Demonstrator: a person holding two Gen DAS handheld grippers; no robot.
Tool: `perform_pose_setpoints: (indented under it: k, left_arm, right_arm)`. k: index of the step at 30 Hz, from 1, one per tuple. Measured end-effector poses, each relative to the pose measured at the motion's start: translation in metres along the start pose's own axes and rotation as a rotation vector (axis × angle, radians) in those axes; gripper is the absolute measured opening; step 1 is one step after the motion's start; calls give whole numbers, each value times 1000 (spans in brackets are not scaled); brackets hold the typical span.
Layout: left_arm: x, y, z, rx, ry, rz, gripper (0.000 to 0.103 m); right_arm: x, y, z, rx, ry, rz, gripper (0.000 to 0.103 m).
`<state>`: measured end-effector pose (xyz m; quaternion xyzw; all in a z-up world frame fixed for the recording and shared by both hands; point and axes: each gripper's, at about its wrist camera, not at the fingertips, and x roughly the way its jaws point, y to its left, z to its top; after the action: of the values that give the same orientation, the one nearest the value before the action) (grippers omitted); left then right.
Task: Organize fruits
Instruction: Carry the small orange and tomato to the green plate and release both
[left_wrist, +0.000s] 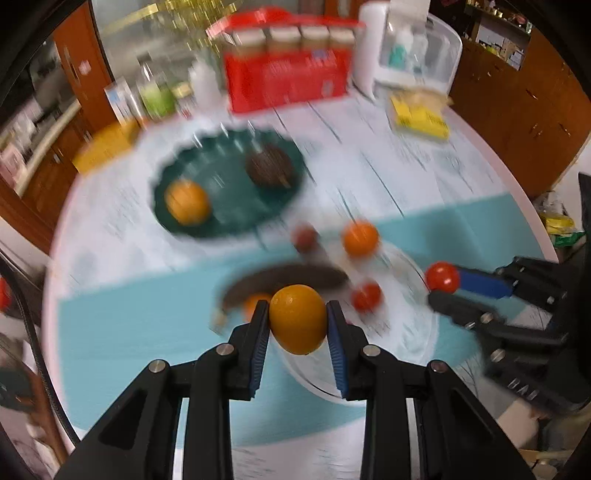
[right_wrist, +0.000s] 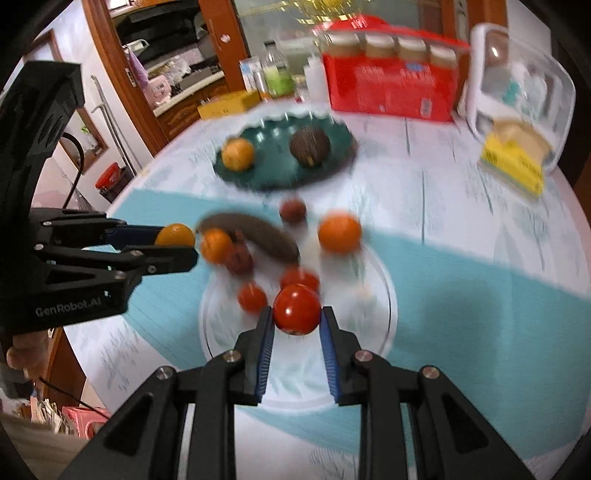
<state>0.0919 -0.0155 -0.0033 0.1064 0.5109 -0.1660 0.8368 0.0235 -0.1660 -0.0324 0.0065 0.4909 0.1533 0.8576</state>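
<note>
Orange citrus fruit (left_wrist: 298, 318), one, clenched between the blue pads of the left tongs (left_wrist: 297, 325), held clear above the near rim of a clear glass plate (left_wrist: 417, 280). Red tomato (right_wrist: 296, 309), one, gripped likewise in the right tongs (right_wrist: 297, 321), held over the same plate. Remaining on or about the glass plate: two smaller red tomatoes (right_wrist: 252, 297), a dark overripe banana (right_wrist: 255, 236), a small orange fruit (right_wrist: 215, 245), a dark reddish fruit (right_wrist: 239, 260) just beside it, a larger orange (right_wrist: 339, 231) at the far rim, and a small dark red fruit (right_wrist: 292, 210) beyond the banana; whether these last two sit on the glass or on the table (right_wrist: 461, 206) cannot be told through the blur. Dark green scalloped dish (right_wrist: 280, 166), farther back, holding one yellow-orange fruit (right_wrist: 238, 154) at its left and one brown scaly fruit (right_wrist: 309, 146) at its right, well apart. Table round, covered in a whitish cloth with a teal band under the glass plate. Along the far edge: red carton (right_wrist: 388, 88) with jars, yellow box (right_wrist: 227, 105), bottles, white-lidded clear container (right_wrist: 517, 81), yellow packet (right_wrist: 513, 166).
</note>
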Motion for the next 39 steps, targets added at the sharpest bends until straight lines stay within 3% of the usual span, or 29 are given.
perform_pose_setpoints:
  k: [10, 13, 18, 23, 31, 39]
  left_arm:
    - [-82, 81, 117, 29, -166, 175, 29]
    - [-83, 98, 146, 41, -177, 221, 29]
    - [-49, 127, 180, 13, -118, 209, 29]
    - [24, 142, 184, 35, 17, 205, 29]
    - [128, 148, 166, 76, 170, 146, 29]
    - [205, 161, 156, 18, 252, 60, 29]
  right_arm:
    - [-65, 4, 159, -31, -194, -27, 25]
    - [-66, 5, 201, -36, -215, -55, 25]
    - [-35, 5, 246, 5, -180, -43, 25]
    - [41, 7, 249, 58, -35, 2, 25]
    - [166, 20, 203, 94, 225, 92, 25]
    - [219, 41, 169, 17, 333, 84, 25]
